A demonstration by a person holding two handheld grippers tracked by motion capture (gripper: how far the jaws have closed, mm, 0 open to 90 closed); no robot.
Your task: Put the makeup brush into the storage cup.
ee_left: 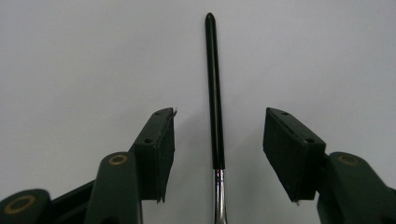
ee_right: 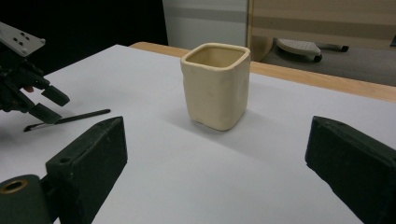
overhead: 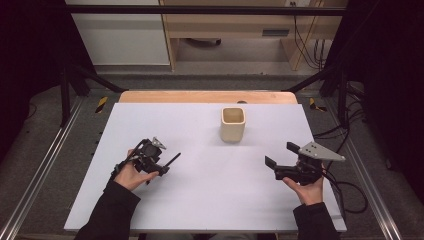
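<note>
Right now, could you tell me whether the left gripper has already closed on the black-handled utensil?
No, the left gripper is open: its jaws stand apart on either side of the black-handled utensil, with white table showing in both gaps.

Only a cream square ceramic cup (overhead: 233, 124) is standing far-centre on the white counter (overhead: 210, 200); a slim black-handled metal tool (ee_left: 214, 93) is lying near-left, leaving wide passage between.

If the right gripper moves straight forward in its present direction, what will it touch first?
Most likely the cream square ceramic cup. In the right gripper view it stands upright on the white table, ahead of the open right gripper and between its fingers. Nothing lies before it, though depth is uncertain.
</note>
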